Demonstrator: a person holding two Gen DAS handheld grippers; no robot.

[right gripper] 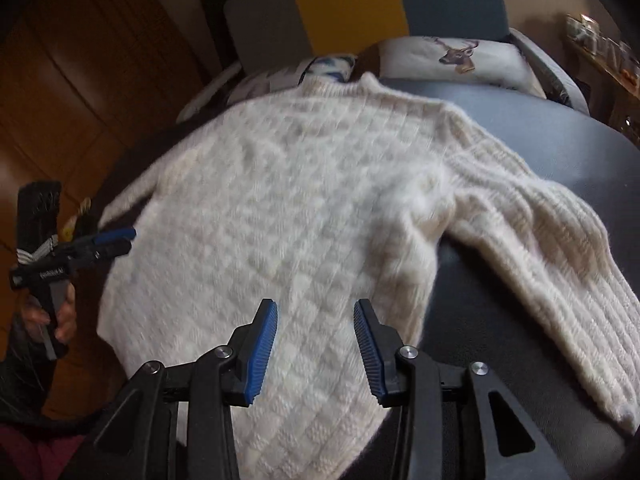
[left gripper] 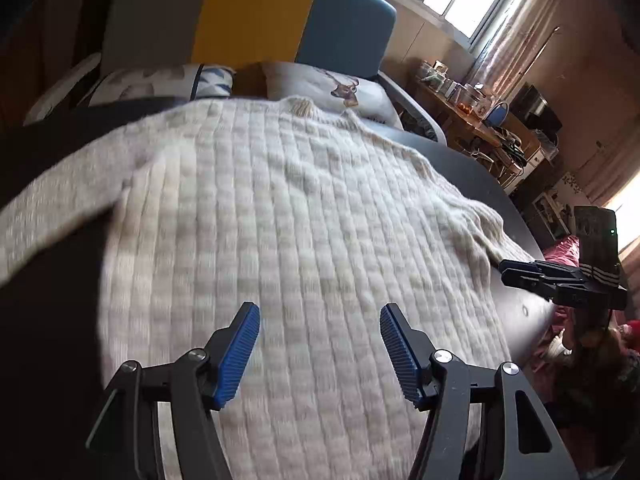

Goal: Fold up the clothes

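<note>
Sweater's [right gripper: 288, 200] right sleeve [right gripper: 560, 248] — right view only

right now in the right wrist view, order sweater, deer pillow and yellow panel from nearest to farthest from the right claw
1. Sweater, directly under the right claw.
2. Deer pillow, beyond the collar, upper right.
3. Yellow panel, upright behind the pillows, farthest.

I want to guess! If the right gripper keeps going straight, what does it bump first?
Probably the cream chunky-knit sweater: the open right gripper points at its body on the dark table. Depth is unclear.
</note>
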